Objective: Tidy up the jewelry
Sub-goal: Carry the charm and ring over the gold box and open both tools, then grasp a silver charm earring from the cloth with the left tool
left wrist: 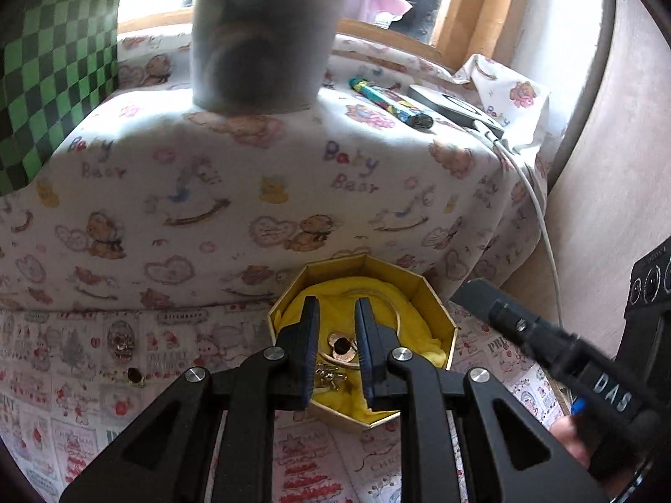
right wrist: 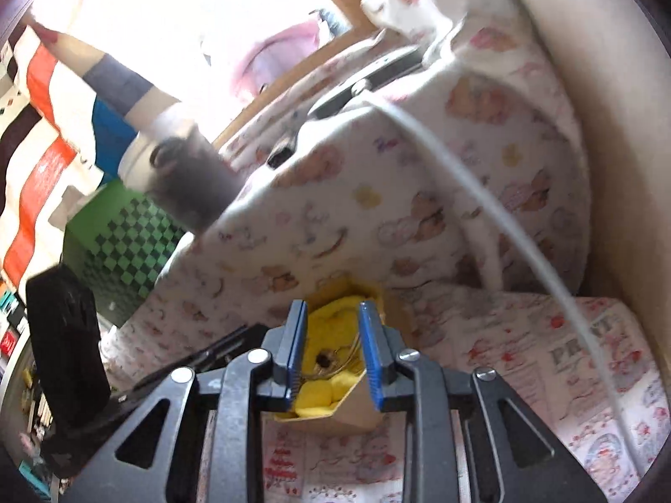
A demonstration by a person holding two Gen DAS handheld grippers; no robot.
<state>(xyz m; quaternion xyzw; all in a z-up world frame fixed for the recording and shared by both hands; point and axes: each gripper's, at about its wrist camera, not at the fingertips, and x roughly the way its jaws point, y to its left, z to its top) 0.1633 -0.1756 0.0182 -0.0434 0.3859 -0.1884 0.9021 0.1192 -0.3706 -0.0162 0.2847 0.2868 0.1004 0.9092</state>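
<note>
A gold octagonal box [left wrist: 436, 293] lined with yellow cloth [left wrist: 419, 327] sits on the printed cloth. Inside lie a gold bangle [left wrist: 396, 314], a black-stoned earring [left wrist: 342, 346] and small gold pieces [left wrist: 331, 377]. My left gripper [left wrist: 336, 306] hovers over the box, jaws a little apart and pressing on nothing. A matching black-stoned earring [left wrist: 134, 374] and an ornate gold piece [left wrist: 121, 341] lie on the cloth to the left. In the right wrist view my right gripper [right wrist: 332, 308] hangs over the same box [right wrist: 360, 410], jaws apart, the jewelry showing below them.
Behind the box rises a ledge draped in bear-print fabric [left wrist: 251, 167] holding a blurred grey cup [left wrist: 260, 42], a colourful pen [left wrist: 390, 102] and a dark device [left wrist: 453, 107] with a white cable [left wrist: 541, 218]. A green checked box [left wrist: 42, 63] stands left, a wall right.
</note>
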